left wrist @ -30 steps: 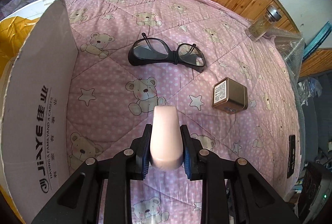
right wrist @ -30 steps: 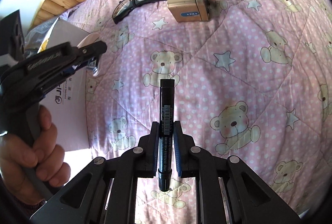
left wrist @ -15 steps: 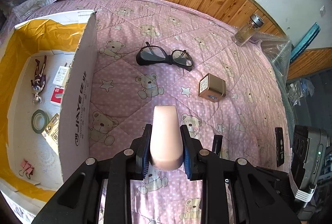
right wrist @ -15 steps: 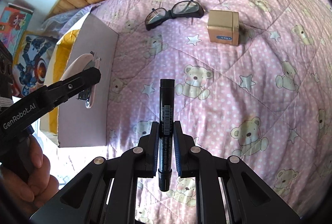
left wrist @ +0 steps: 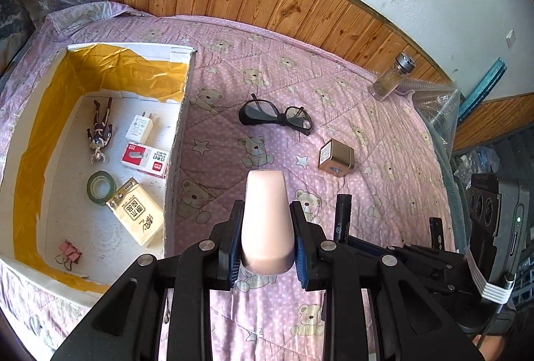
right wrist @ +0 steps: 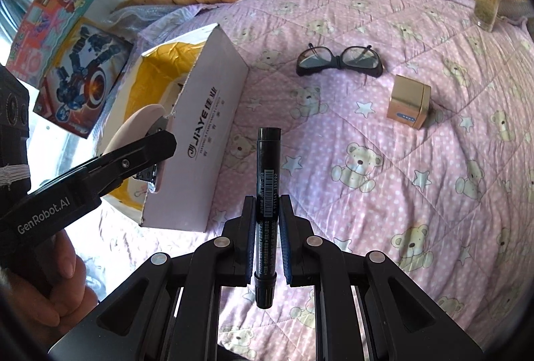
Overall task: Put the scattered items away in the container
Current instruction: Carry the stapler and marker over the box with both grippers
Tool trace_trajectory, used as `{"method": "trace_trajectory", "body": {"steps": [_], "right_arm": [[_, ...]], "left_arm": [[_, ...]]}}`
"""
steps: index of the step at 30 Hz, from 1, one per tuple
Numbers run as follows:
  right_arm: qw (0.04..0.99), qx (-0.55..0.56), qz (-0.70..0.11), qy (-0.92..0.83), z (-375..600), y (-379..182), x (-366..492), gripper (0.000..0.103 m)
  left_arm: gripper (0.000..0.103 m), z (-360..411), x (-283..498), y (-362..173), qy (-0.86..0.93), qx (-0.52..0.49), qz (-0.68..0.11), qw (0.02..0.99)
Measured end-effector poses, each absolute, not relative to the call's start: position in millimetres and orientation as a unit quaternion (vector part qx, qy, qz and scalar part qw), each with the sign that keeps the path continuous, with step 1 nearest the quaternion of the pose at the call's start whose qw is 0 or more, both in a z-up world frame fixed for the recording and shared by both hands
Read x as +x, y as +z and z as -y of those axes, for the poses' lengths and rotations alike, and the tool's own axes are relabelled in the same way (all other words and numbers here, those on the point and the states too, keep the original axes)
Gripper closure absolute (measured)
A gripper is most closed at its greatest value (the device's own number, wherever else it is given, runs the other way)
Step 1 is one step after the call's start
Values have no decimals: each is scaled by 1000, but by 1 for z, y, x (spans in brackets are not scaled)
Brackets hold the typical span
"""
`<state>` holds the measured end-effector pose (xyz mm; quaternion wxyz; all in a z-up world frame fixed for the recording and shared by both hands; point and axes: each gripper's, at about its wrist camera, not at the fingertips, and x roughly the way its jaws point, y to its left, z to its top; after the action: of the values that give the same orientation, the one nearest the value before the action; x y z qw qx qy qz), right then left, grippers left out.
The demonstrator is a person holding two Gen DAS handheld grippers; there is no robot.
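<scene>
A pink stapler [left wrist: 267,220] is clamped in the left gripper [left wrist: 267,240] beside the cardboard box [left wrist: 177,140], and a black marker [right wrist: 266,204] is gripped in the right gripper [right wrist: 266,240]. Several items are already boxed; glasses [left wrist: 275,119] and a gold tin [left wrist: 335,157] are left on the quilt [left wrist: 383,160].

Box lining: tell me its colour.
Yellow, torn along the top edge of the box lining; the left wrist view shows it best.
</scene>
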<state>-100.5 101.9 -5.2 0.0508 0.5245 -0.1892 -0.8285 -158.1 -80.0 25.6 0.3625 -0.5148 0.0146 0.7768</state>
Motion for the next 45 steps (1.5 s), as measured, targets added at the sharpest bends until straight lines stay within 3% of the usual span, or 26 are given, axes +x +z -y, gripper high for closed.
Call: {"method": "trace_trajectory", "body": {"steps": [27, 45], "right_arm": [[169, 492, 104, -848, -9, 61, -145, 89], [216, 502, 89, -833, 53, 59, -194, 89]], "left_arm": [[76, 188, -175, 50, 824, -493, 62, 273], [76, 231, -210, 32, 835, -502, 101, 202]]}}
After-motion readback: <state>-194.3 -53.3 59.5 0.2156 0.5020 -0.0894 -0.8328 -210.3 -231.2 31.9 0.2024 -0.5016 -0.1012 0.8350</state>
